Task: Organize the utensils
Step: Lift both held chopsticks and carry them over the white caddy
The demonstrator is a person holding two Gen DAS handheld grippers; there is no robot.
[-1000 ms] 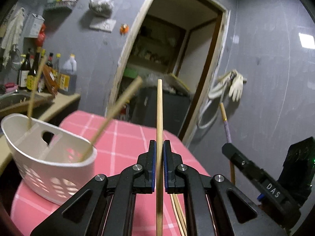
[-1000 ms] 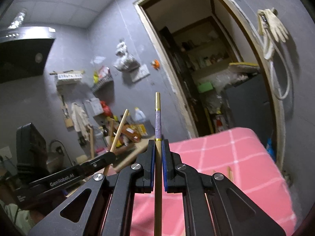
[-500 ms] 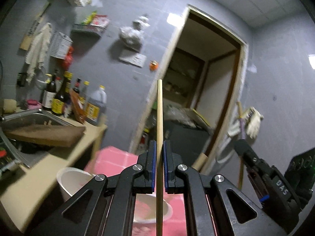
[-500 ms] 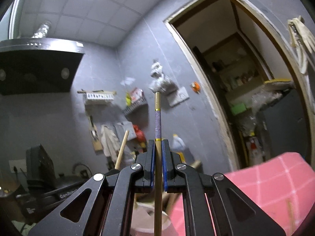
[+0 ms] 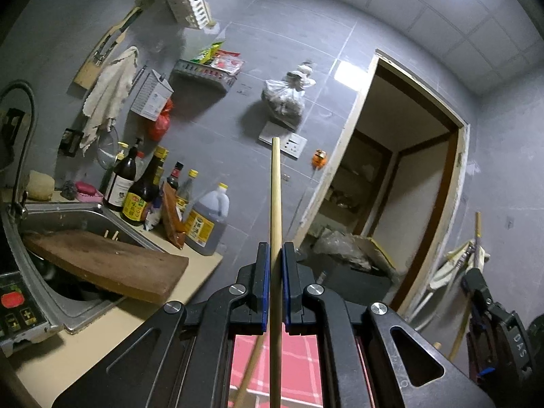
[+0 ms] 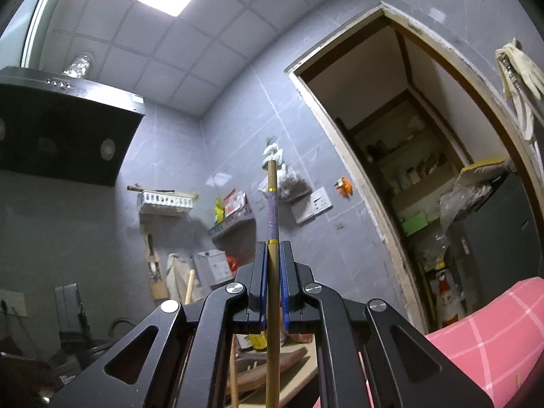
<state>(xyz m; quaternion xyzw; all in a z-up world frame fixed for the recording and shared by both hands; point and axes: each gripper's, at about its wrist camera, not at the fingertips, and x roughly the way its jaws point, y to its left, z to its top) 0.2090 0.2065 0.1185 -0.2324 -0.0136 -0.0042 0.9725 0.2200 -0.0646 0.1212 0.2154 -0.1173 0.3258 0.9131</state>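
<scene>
Your left gripper pinching a plain chopstick upright, your right gripper clamped on a purple-banded chopstick, sink at left.

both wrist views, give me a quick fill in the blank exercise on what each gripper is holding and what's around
1. The left gripper is shut on a plain ____ chopstick.
2. The chopstick in the right gripper has a ____ band below its tip.
3. The cutting board lies across the ____.
4. The checked tablecloth is ____.

Missing words: wooden; purple; sink; pink
</scene>
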